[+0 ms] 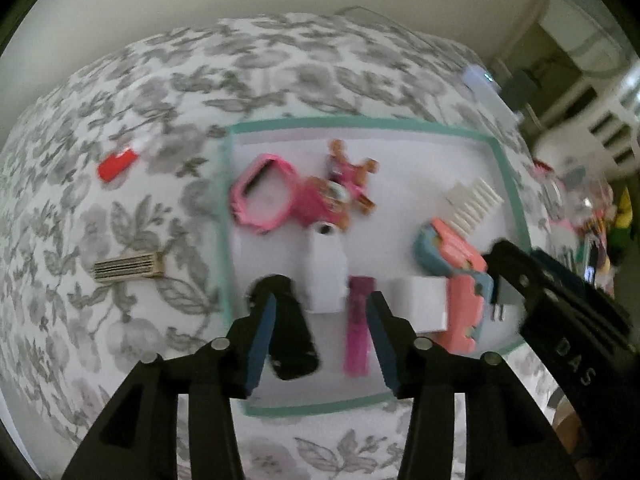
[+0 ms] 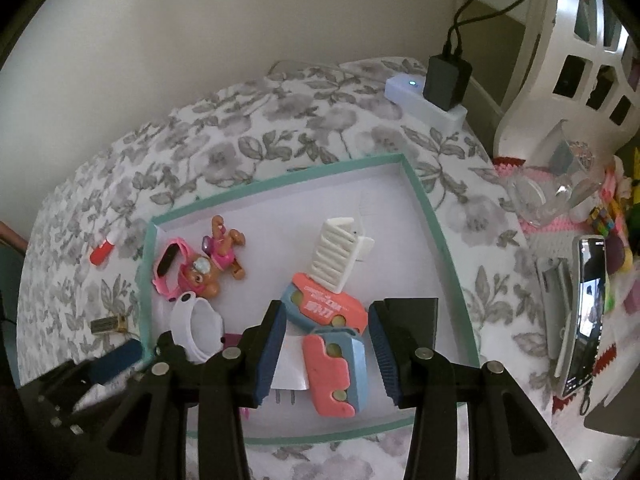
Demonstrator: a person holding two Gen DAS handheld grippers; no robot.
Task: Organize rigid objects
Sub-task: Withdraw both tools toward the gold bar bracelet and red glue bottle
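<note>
Surface: a table under a grey-and-white flowered cloth [image 2: 280, 128], against a plain wall.
Tray: a shallow white box with a teal rim [image 2: 432, 216] lies on the cloth and holds most of the things.
Left gripper [image 1: 320, 320]: jaws apart with nothing pressed between the pads; it hangs over the near part of the tray, above a white bottle [image 1: 325, 268] and a pink stick-like thing [image 1: 358, 332].
Right gripper [image 2: 327, 344]: jaws part open over the near right of the tray, with a salmon-and-blue block [image 2: 334, 372] and a white plug [image 2: 290, 368] lying under the gap; the pads do not seem to press on either.
In the tray, far left: a pink watch [image 2: 170, 266] touching a brown toy dog in pink [image 2: 218, 264].
In the tray, middle: a white comb [image 2: 336, 254] resting on a second salmon-and-blue case [image 2: 324, 306].
Outside the tray, left: a red cap-like thing [image 1: 116, 165] and a small ribbed beige piece [image 1: 128, 267], both on the cloth and well apart.
Far corner: a white power strip [image 2: 424, 98] with a black adapter [image 2: 446, 80] plugged in.
Right side: a phone [image 2: 588, 312] beside clear plastic and bright clutter, too jumbled to name.
</note>
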